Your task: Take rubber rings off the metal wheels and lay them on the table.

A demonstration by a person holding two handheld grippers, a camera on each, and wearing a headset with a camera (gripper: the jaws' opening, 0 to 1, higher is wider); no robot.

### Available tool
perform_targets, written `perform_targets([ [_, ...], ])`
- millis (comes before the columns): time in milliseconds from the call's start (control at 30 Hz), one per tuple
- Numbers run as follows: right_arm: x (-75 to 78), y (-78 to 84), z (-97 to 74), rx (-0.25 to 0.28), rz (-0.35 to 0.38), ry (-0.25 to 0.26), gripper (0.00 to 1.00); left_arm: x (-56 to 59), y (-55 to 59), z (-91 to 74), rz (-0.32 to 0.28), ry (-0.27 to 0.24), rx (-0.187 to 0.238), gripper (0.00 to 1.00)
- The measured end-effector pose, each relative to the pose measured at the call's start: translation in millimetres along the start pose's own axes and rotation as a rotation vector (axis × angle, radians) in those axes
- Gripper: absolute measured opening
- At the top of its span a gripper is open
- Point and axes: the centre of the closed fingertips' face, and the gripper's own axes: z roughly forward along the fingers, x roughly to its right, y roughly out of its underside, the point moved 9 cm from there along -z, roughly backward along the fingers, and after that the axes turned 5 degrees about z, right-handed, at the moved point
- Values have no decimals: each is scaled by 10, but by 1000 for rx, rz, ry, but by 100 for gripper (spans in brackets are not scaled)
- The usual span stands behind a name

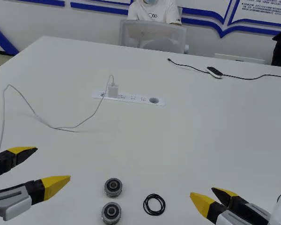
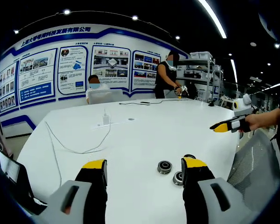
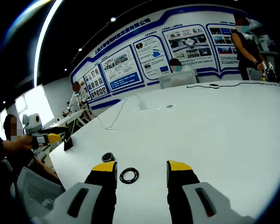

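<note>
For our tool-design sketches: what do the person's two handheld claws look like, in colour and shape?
The left claw and the right claw match. Each has two tapering, pointed jaws with yellow tips over black sections, set on light grey bodies. In the gripper views, each grey jaw base carries a dark elongated slot.
</note>
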Motion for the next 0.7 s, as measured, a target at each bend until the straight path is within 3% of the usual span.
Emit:
perform_targets([
  [167, 37, 49, -100, -41, -82, 19, 47, 56, 116, -83, 1, -26, -31, 74],
  [333, 47, 83, -173, -59, -132, 36, 52, 167, 207, -106, 15, -3, -60, 80],
  [500, 63, 146, -201, -91, -169, 42, 58, 254, 239, -88, 41, 9, -80, 90],
  [600, 119, 166, -214, -133, -258, 69, 60, 249, 250, -86, 41, 4, -91, 94],
  [700, 137, 146, -219, -125, -238, 68, 65, 262, 255, -102, 61, 10, -101, 95],
])
